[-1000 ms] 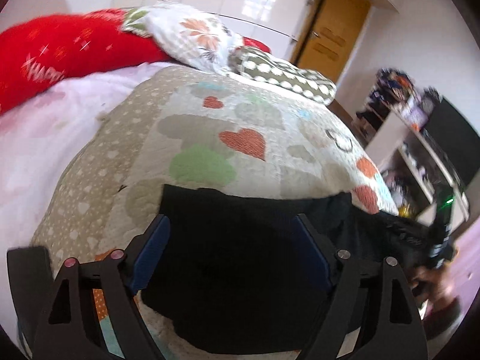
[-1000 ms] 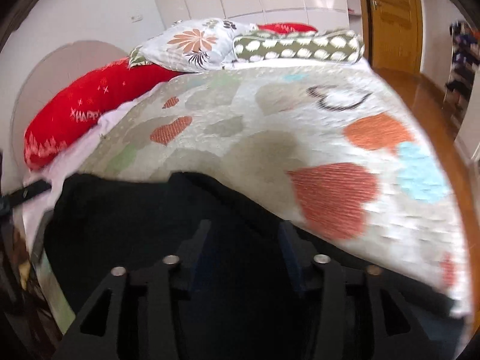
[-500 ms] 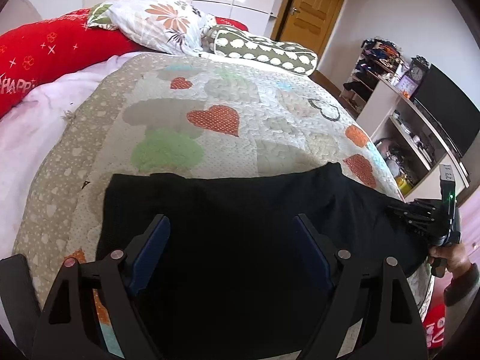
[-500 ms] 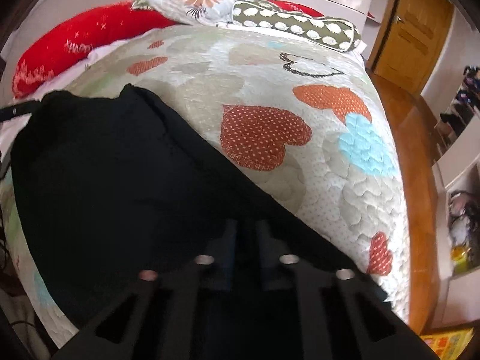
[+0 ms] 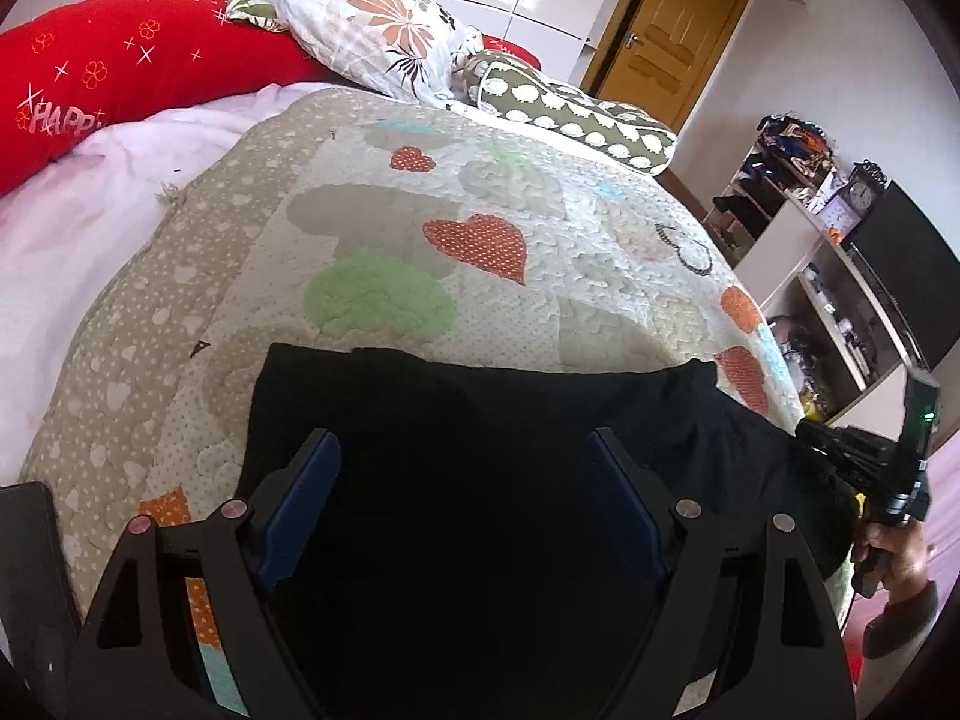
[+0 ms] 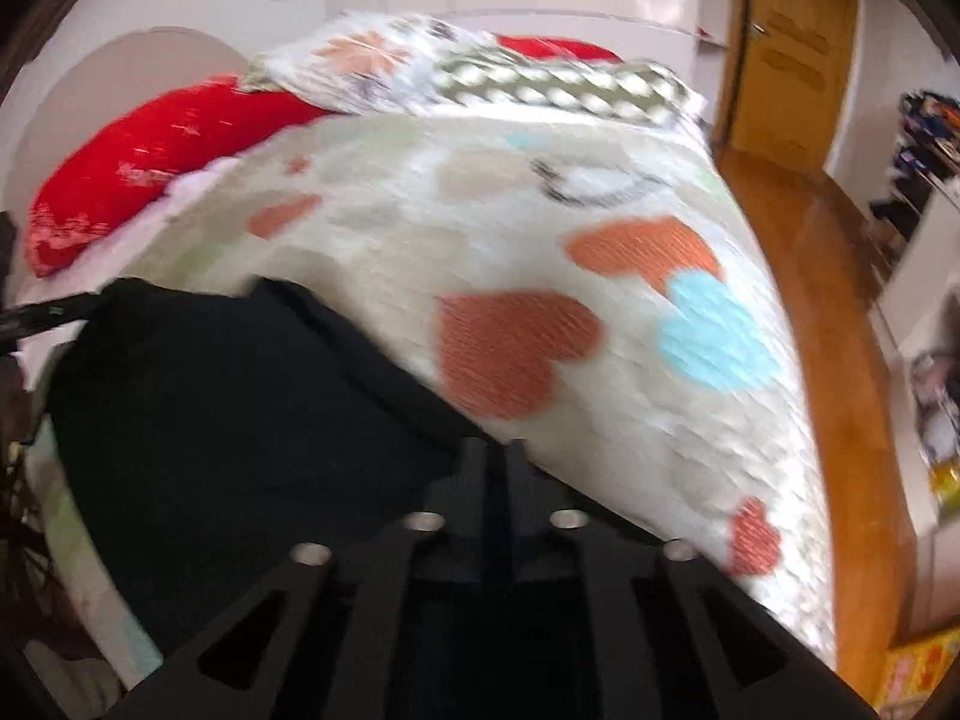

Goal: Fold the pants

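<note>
Left gripper (image 5: 462,468) at 6 o'clock of its own view, fingers spread wide over black pants (image 5: 480,450), pinching nothing; blue pads (image 5: 306,498) apart at either side of the cloth, probably lined up to take a near edge. Right gripper (image 6: 495,450) at 6 o'clock of the right wrist view, fingers pressed together on a dark edge of the pants; view blurred, so the pinch reads as likely, not certain. Same tool visible at 4 o'clock of the left view, gripped by a hand (image 5: 894,552) at the far end of the cloth, presumably to keep the fabric taut. Pants spread flat across the near end of the heart-print quilt (image 5: 480,240), long edge running 9 to 3 o'clock. Judged stage: cloth laid out, fold not yet made. Further off, toward 12 o'clock: red bolster (image 5: 132,72), floral pillow (image 5: 372,18), spotted green pillow (image 5: 570,114). At 1 o'clock a wooden door (image 5: 666,30); at 2 to 3 o'clock shelving (image 5: 810,252) with a small clock (image 5: 861,195).
</note>
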Tool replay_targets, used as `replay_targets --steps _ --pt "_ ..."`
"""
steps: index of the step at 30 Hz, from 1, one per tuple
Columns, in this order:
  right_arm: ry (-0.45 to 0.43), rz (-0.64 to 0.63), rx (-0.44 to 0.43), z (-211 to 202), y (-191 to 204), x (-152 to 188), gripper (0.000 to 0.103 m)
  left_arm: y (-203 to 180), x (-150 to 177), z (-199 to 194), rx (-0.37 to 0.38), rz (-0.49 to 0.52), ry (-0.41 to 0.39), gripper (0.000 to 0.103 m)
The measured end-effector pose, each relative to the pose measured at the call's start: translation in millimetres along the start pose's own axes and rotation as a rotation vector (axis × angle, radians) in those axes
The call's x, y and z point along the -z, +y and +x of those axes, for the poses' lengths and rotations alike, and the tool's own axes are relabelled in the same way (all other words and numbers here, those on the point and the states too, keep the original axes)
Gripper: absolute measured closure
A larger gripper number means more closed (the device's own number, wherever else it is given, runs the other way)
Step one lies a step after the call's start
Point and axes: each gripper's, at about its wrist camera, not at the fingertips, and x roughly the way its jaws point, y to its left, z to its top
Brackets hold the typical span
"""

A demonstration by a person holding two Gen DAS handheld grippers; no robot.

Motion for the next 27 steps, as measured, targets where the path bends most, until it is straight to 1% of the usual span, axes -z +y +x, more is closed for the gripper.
replay_targets --steps 1,4,6,9,11,12,13,16,18,21,23,26,27 --pt "-0.002 -0.019 -0.036 4.5 11.8 -5.9 0.059 0.1 -0.2 0.4 0.002 -0.002 0.000 0.019" --pt "0.002 -0.093 -0.085 21.5 46.0 -18.8 0.059 -0.9 0.5 2.3 -0.010 0.013 0.003 0.019" --pt "0.020 -0.128 -0.095 37.1 64.0 -25.7 0.059 -0.4 0.6 6.9 -0.032 0.024 0.010 0.019" --pt "0.031 -0.154 -0.088 57.7 80.6 -34.2 0.059 1.8 -1.4 15.1 -0.061 0.033 0.017 0.019" --pt "0.053 -0.154 -0.088 72.5 84.8 -37.8 0.067 4.0 -3.2 19.7 -0.079 0.032 0.021 0.019" --pt "0.068 -0.147 -0.092 78.8 85.1 -39.2 0.095 5.0 -4.2 22.1 -0.088 0.031 0.025 0.019" --pt "0.074 -0.139 -0.080 81.7 83.8 -39.7 0.102 5.6 -5.2 24.2 -0.094 0.031 0.027 0.019" --pt "0.061 -0.098 -0.092 80.7 77.7 -48.6 0.102 7.5 -8.8 29.1 -0.102 0.035 0.036 0.019" --pt "0.042 -0.088 -0.069 79.4 74.7 -53.1 0.102 9.4 -10.4 30.9 -0.101 0.027 0.036 0.019" --pt "0.045 -0.060 -0.027 92.6 72.2 -54.8 0.102 14.7 -9.9 37.9 -0.119 -0.004 0.052 0.019" --pt "0.049 -0.045 -0.015 100.3 71.2 -51.9 0.103 17.0 -8.8 41.3 -0.118 -0.013 0.052 0.019" --pt "0.030 -0.019 -0.016 91.1 70.3 -51.1 0.102 17.2 -6.8 39.0 -0.121 -0.013 0.055 0.019" --pt "0.024 -0.019 -0.015 85.2 70.4 -50.8 0.100 16.5 -6.6 37.2 -0.123 -0.010 0.054 0.019"
